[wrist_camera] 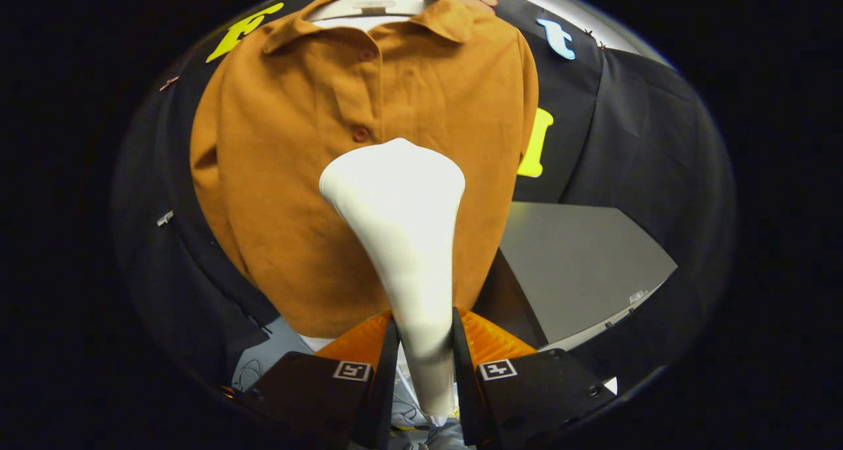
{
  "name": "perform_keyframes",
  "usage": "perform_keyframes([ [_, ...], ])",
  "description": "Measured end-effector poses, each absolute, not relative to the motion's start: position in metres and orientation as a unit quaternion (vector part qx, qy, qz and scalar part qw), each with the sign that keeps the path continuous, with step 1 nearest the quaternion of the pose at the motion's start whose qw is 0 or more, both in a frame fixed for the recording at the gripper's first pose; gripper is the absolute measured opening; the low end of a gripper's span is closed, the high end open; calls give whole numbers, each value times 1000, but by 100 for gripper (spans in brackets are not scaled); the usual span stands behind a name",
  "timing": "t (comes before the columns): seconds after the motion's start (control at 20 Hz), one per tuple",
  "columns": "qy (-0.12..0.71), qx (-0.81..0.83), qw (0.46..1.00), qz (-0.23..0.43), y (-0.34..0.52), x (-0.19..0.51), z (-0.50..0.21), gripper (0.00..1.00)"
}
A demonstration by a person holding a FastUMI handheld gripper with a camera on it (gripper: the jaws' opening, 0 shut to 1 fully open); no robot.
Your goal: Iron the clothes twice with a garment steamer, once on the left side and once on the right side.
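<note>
fingers: gripper (425, 344) clamped on both sides of the white garment steamer (402, 239) handle, firm hold
steamer: head up, ahead of fingers, over lower middle of shirt front; contact unclear
shirt: orange shirt (283, 173) hangs on a white hanger (375, 2) against the booth wall, button placket just left of head
step: judged a pass on one side
advice: keep head flat to cloth, move straight and slow, stay off the buttons (360, 134)
bench: grey bench (579, 265) to the right, beyond the hem

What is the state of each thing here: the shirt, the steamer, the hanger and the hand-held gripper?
Shirt: hanging on the hanger, front facing the gripper, buttoned.
Hanger: hung up, carrying the shirt.
Garment steamer: held upright, head toward the shirt's middle.
Hand-held gripper: shut on the steamer's handle.
</note>
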State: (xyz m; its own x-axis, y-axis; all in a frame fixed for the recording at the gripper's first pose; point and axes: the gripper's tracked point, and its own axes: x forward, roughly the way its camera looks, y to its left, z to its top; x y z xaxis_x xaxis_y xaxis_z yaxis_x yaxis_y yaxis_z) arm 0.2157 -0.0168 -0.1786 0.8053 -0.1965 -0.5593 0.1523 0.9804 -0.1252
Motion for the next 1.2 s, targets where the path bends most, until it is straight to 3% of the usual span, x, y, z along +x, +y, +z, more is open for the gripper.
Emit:
perform_keyframes([
  [0.5, 210, -34, 975, -60, 64, 262, -100, 44],
  [1.2, 245, -60, 963, -91, 70, 284, -138, 45],
])
